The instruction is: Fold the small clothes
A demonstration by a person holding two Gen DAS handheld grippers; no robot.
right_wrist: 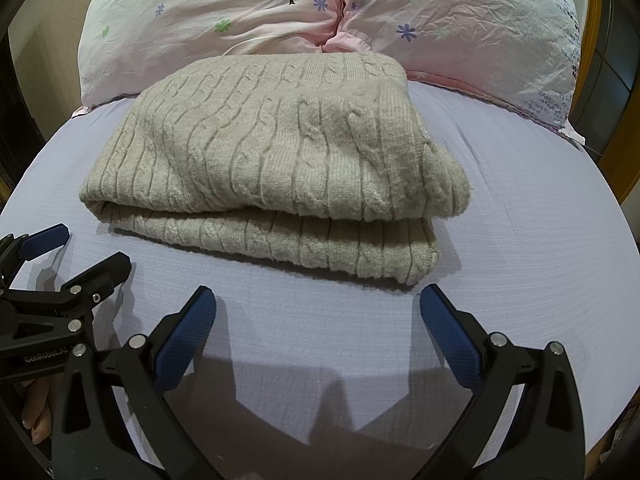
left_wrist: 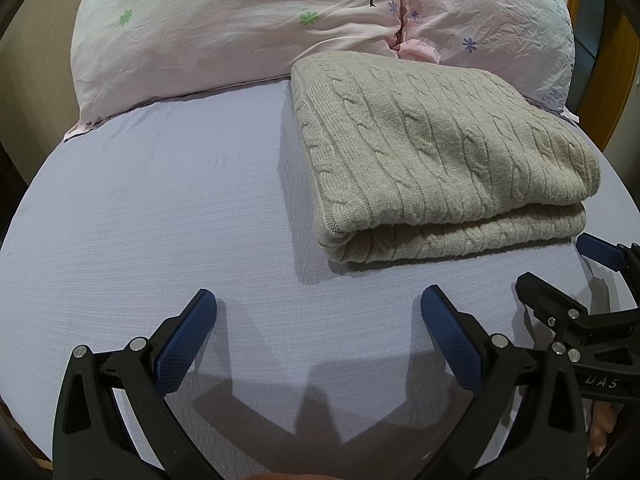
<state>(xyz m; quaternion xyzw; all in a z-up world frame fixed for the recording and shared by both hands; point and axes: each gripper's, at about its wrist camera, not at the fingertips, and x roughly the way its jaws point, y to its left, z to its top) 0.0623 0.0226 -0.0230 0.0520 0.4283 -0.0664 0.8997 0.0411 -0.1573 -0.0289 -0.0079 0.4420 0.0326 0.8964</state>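
A beige cable-knit sweater (left_wrist: 436, 152) lies folded in a thick rectangle on the lilac bed sheet (left_wrist: 160, 220); it also shows in the right wrist view (right_wrist: 264, 168). My left gripper (left_wrist: 318, 308) is open and empty, hovering over bare sheet in front and left of the sweater. My right gripper (right_wrist: 318, 308) is open and empty, just short of the sweater's near folded edge. The right gripper also shows in the left wrist view (left_wrist: 560, 264), and the left gripper in the right wrist view (right_wrist: 84, 248), both open.
Two pink floral pillows (left_wrist: 224, 36) (left_wrist: 500, 20) lie behind the sweater against the bed's head; they also show in the right wrist view (right_wrist: 208, 24). A wooden frame (left_wrist: 620, 80) stands at the far right. The sheet (right_wrist: 520, 220) stretches on both sides of the sweater.
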